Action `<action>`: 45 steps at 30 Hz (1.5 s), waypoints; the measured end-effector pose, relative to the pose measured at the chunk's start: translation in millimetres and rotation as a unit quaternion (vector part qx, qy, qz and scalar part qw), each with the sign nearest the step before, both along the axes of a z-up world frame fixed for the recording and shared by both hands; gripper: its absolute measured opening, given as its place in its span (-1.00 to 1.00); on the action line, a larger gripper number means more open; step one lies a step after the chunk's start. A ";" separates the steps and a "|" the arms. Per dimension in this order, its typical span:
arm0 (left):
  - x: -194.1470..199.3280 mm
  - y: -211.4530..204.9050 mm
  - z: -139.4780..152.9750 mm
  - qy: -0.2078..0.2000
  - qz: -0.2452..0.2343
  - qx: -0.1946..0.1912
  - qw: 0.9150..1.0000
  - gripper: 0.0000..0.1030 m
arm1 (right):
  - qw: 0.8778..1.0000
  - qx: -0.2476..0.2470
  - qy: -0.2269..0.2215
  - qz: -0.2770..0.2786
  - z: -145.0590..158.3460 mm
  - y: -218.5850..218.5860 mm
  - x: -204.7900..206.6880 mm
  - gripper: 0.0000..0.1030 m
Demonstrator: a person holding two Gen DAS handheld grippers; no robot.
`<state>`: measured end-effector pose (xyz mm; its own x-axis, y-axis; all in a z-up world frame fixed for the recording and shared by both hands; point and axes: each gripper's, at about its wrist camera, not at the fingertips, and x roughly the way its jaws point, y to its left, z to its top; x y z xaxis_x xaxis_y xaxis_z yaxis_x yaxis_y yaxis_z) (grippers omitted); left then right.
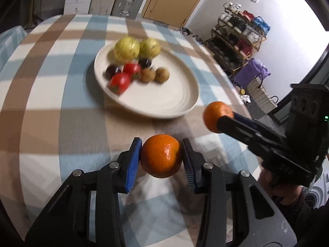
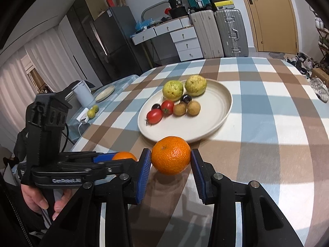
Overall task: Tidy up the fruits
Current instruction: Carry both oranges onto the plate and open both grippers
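Two claws over the table (image 2: 277, 107), which is covered in a blue, brown and white checked cloth.

Left claw (image 1: 161, 156): narrowly open around an orange (image 1: 160, 156). Both blue pads sit against the sides of the fruit, so the orange is gripped. In the right wrist view the same orange (image 2: 124, 156) shows only as a sliver behind the left claw's fingers.

Right claw (image 2: 171, 157): also narrowly open, pads pressed on either side of a second orange (image 2: 171, 154). From the left wrist view this second orange (image 1: 216, 116) sits at the tip of the right claw's fingers, off to the right of the plate. Whether either orange touches the table or is lifted off it cannot be told.

White plate (image 2: 213, 123) lies on the table just beyond both oranges. On it: two yellow-green guavas (image 2: 172, 90) at the far side, two red tomatoes (image 2: 154, 116), two dark round fruits (image 2: 186, 98) and two small brown fruits (image 2: 193, 108), all grouped in the far left half. The near right half of the plate is bare.

A hand (image 2: 39, 200) grips the left claw's handle
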<state>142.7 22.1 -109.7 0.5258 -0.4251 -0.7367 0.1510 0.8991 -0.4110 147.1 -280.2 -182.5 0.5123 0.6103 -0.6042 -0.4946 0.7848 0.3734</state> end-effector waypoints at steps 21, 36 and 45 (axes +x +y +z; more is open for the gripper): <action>111.4 -11.2 1.8 -0.008 -0.008 0.013 1.000 -0.30 | 0.999 0.024 0.022 -0.008 3.3 13.1 133.7 -0.22; 121.2 -10.1 -9.8 -0.003 -0.009 0.014 1.000 -0.29 | 0.999 0.001 0.040 -0.014 -14.5 30.8 159.3 -0.21; 116.2 -4.6 -0.2 -0.014 0.003 0.009 1.000 -0.28 | 0.999 0.018 0.037 -0.017 -8.2 26.8 155.6 0.01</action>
<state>258.9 17.4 -110.0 0.5495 -0.4082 -0.7290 0.1564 0.9074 -0.3902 302.7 -253.3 -190.8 0.4877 0.6151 -0.6195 -0.4381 0.7862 0.4358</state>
